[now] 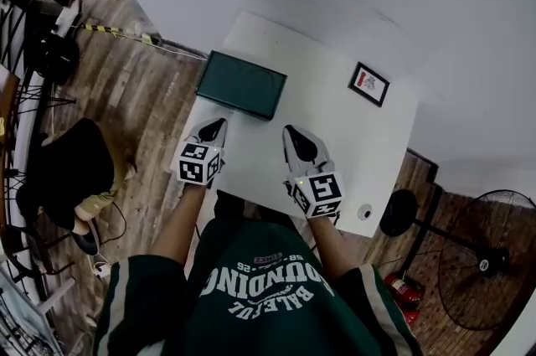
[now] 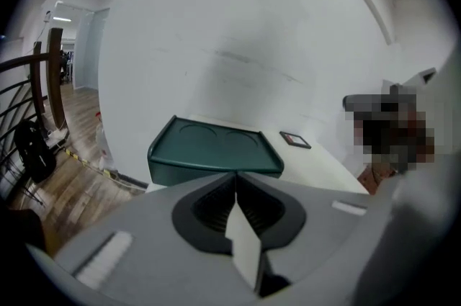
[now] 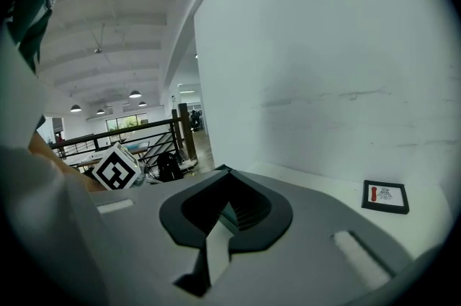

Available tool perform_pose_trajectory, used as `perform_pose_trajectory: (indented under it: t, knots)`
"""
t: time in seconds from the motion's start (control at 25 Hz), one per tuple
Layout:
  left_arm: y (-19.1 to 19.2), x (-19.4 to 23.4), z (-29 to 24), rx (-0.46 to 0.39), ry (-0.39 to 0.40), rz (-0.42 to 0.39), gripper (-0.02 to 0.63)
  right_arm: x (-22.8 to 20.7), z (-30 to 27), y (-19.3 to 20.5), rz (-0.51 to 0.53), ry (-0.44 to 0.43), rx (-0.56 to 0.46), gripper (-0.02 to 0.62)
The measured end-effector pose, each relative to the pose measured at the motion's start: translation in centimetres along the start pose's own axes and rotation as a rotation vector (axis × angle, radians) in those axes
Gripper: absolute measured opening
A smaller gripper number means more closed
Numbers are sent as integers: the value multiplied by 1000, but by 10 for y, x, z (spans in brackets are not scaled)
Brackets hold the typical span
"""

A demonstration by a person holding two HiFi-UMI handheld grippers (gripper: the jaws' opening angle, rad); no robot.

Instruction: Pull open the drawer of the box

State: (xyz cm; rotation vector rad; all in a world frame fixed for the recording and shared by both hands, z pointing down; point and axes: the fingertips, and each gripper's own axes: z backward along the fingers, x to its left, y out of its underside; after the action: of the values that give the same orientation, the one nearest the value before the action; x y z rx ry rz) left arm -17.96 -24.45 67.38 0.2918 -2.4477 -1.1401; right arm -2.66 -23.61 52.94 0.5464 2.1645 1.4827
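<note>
Left gripper (image 1: 218, 125) and right gripper (image 1: 291, 131) side by side over the near edge of the white table (image 1: 352, 153), both with jaws pressed together and empty, dark green box (image 1: 241, 84) just beyond the left gripper at 12 o'clock, apart from it, small framed card (image 1: 368, 84) farther off at 2 o'clock

Left gripper (image 1: 221, 122) and right gripper (image 1: 290, 131) point toward the green box (image 1: 241, 84).

Head view: high above, looking steeply down on white table (image 1: 360, 145). Left gripper view: low, near, facing green box (image 2: 216, 150). Right gripper view: low, facing wall (image 3: 346, 67). All three share framed card (image 3: 385, 195)
</note>
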Motion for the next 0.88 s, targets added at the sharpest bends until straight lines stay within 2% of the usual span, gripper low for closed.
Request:
perform_pose_trajectory:
  t: [0.12, 0.36, 0.52, 0.88]
  knots:
    - [8, 8, -17, 53, -1, 78, 78, -10, 4, 4, -6, 29, 10, 2]
    - [24, 16, -50, 141, 21, 137, 149, -32, 24, 12, -26, 106, 19, 2]
    - [29, 16, -67, 179, 43, 187, 149, -44, 39, 18, -41, 148, 24, 2]
    - [37, 26, -79, 216, -6, 221, 132, -54, 60, 32, -83, 208, 33, 2]
